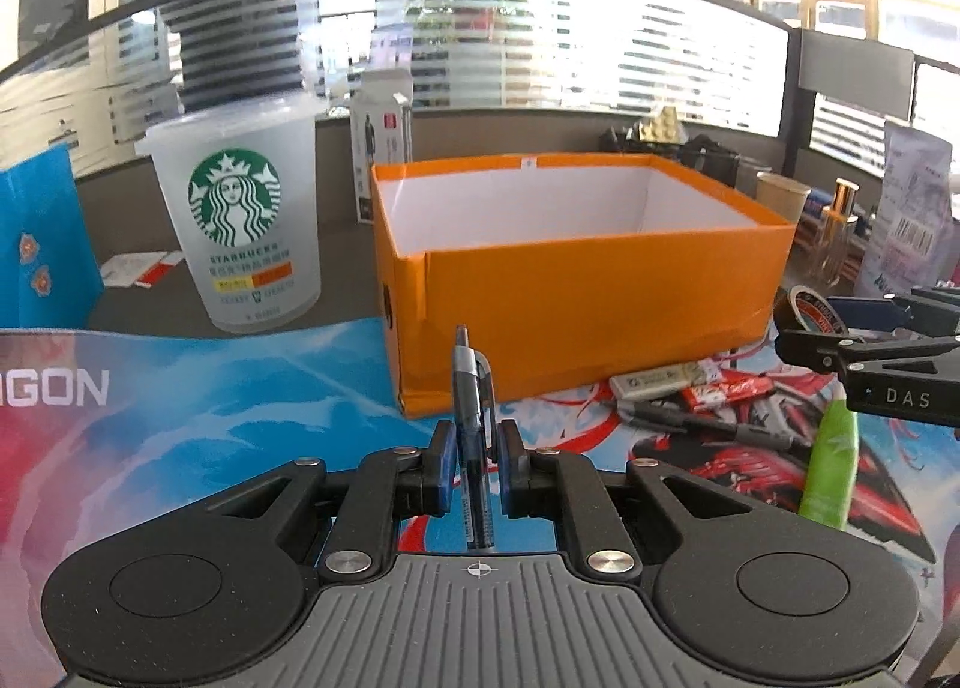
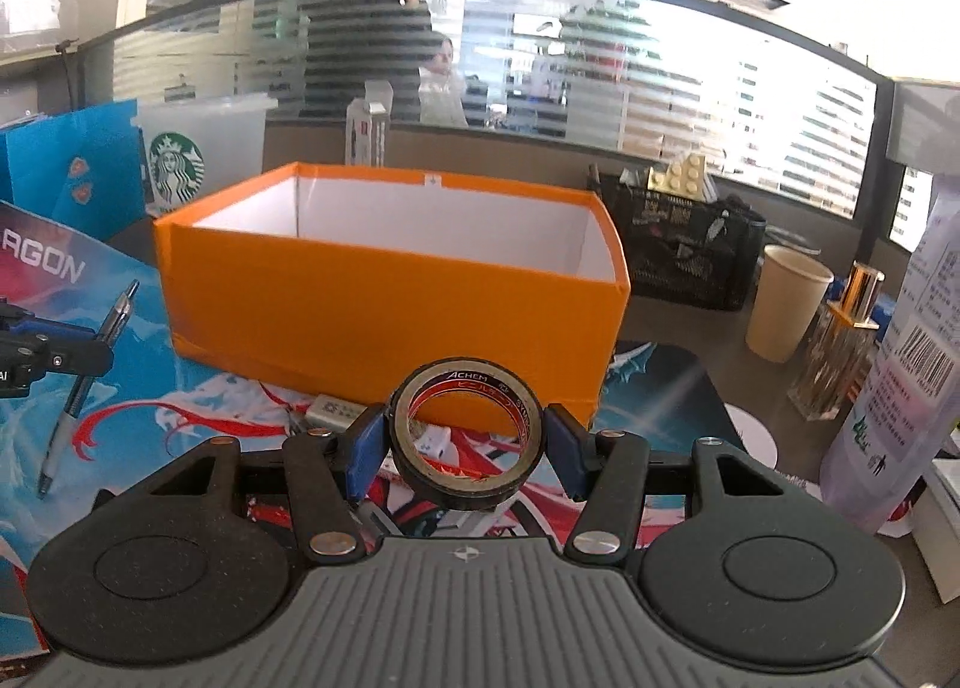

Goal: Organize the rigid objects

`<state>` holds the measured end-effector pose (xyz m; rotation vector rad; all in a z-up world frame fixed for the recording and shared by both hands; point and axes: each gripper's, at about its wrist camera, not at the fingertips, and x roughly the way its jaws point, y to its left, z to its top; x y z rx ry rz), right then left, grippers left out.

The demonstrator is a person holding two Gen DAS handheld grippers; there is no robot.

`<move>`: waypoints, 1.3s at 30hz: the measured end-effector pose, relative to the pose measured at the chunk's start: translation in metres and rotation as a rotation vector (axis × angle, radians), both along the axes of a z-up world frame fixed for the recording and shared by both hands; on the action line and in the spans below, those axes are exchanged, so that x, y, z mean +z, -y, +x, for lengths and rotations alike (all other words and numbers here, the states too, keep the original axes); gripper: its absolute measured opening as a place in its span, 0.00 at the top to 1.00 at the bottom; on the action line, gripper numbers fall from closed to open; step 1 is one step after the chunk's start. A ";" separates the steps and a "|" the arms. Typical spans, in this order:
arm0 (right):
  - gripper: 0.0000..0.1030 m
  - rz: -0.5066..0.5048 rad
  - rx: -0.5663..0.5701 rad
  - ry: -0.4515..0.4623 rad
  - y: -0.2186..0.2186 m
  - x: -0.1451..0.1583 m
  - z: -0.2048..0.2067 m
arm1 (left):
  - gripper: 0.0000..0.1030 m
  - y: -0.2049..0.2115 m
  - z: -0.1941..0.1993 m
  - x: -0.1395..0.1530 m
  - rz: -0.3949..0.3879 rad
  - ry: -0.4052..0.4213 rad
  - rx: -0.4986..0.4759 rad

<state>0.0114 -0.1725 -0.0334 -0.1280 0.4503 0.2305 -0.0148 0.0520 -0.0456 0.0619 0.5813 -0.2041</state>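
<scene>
The left tongs (image 1: 474, 448) are clenched on a pen (image 1: 474, 388), its tip pointing up. The right tongs (image 2: 465, 451) grasp a roll of black tape (image 2: 465, 436). Beyond both, an open orange box (image 2: 390, 292) stands on the desk (image 2: 690, 322), near a plastic cup (image 1: 240, 220).

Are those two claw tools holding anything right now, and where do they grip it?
Yes. The left gripper pinches a blue-and-clear ballpoint pen around mid-barrel. The right gripper clamps a black roll of tape across its outer rim.
</scene>
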 end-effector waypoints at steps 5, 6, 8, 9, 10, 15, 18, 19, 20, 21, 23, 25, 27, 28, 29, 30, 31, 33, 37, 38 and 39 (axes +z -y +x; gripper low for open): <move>0.49 -0.001 0.009 0.040 -0.003 0.011 -0.007 | 0.88 0.001 -0.005 0.014 -0.012 0.033 -0.007; 0.49 0.001 0.010 0.049 -0.004 0.013 -0.009 | 0.88 0.001 -0.006 0.017 -0.014 0.039 -0.011; 0.49 0.003 0.014 0.062 -0.004 0.017 -0.011 | 0.88 0.002 -0.007 0.024 -0.016 0.054 -0.020; 0.49 0.004 0.014 0.068 -0.004 0.019 -0.012 | 0.88 0.003 -0.007 0.028 -0.015 0.065 -0.022; 0.49 0.003 0.015 0.072 -0.004 0.020 -0.012 | 0.88 0.003 -0.008 0.031 -0.014 0.074 -0.025; 0.49 0.003 0.018 0.091 -0.006 0.026 -0.014 | 0.88 0.007 -0.008 0.045 -0.019 0.104 -0.041; 0.49 0.004 0.024 0.106 -0.007 0.031 -0.015 | 0.88 0.010 -0.007 0.052 -0.016 0.121 -0.048; 0.49 0.005 0.024 0.111 -0.008 0.032 -0.014 | 0.88 0.011 -0.007 0.055 -0.013 0.127 -0.050; 0.49 0.004 0.026 0.115 -0.009 0.034 -0.014 | 0.88 0.012 -0.007 0.057 -0.011 0.130 -0.049; 0.49 0.004 0.029 0.119 -0.010 0.036 -0.014 | 0.89 0.013 -0.006 0.059 -0.010 0.132 -0.050; 0.49 0.006 0.033 0.127 -0.012 0.039 -0.013 | 0.88 0.015 -0.003 0.064 -0.008 0.137 -0.054; 0.49 0.007 0.040 0.131 -0.014 0.043 -0.010 | 0.88 0.018 0.000 0.068 -0.003 0.142 -0.058; 0.49 0.009 0.046 0.140 -0.017 0.046 -0.007 | 0.88 0.021 0.003 0.071 -0.001 0.149 -0.060; 0.49 0.012 0.048 0.144 -0.018 0.048 -0.006 | 0.88 0.022 0.005 0.073 -0.003 0.152 -0.060; 0.49 0.014 0.051 0.147 -0.020 0.050 -0.004 | 0.88 0.023 0.007 0.075 -0.004 0.155 -0.062; 0.49 0.015 0.055 0.152 -0.021 0.052 -0.003 | 0.88 0.023 0.008 0.078 -0.006 0.159 -0.063; 0.49 0.015 0.058 0.155 -0.023 0.053 -0.001 | 0.88 0.024 0.010 0.081 -0.007 0.164 -0.061; 0.49 0.015 0.065 0.164 -0.025 0.057 0.002 | 0.88 0.025 0.014 0.085 -0.007 0.173 -0.061; 0.49 0.019 0.076 0.179 -0.028 0.065 0.009 | 0.88 0.026 0.023 0.094 -0.013 0.190 -0.055; 0.49 0.021 0.077 0.184 -0.028 0.067 0.010 | 0.88 0.027 0.026 0.096 -0.016 0.192 -0.053; 0.49 0.022 0.079 0.187 -0.028 0.069 0.013 | 0.88 0.028 0.028 0.098 -0.018 0.195 -0.051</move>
